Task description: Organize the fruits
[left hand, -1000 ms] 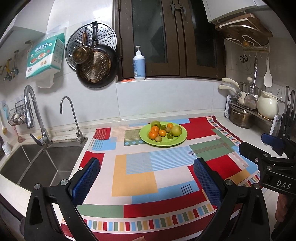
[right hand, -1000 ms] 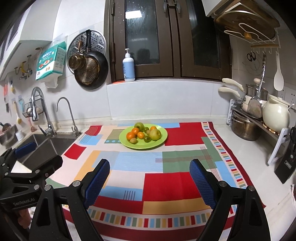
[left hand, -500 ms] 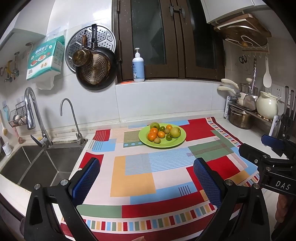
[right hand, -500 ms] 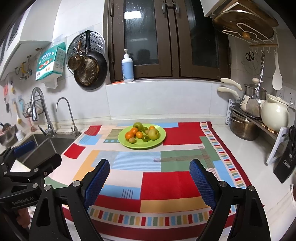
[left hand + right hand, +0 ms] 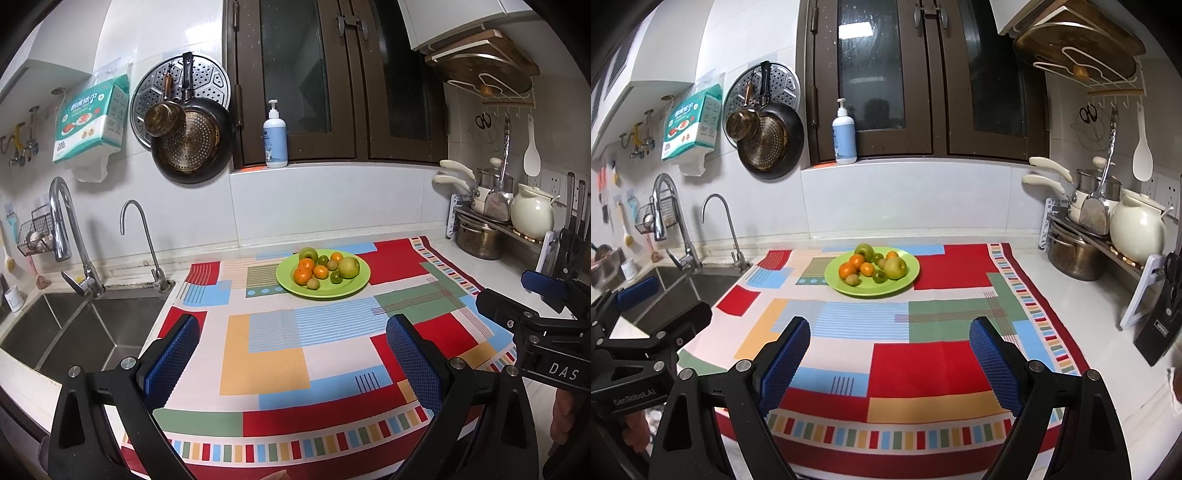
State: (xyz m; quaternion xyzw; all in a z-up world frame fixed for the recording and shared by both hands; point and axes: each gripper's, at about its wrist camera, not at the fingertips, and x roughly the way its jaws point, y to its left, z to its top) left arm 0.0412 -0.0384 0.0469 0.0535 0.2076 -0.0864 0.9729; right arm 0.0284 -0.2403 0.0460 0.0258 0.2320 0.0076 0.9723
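Both views sit slightly nearer the green plate (image 5: pixel 352 290) of fruits (image 5: pixel 875 266) than before. Left gripper (image 5: pixel 291 360) and right gripper (image 5: pixel 888 356) fingers spread, holding nothing, over bare cloth (image 5: pixel 905 369).

On the green plate (image 5: pixel 905 285), my fruits (image 5: pixel 871 268) overlap — the back ones sit half hidden behind the big pear (image 5: pixel 895 267). Left of the plate, the sink (image 5: pixel 66 332) is cut off by the edge; the tissue pack (image 5: pixel 88 118) print stays unreadable.
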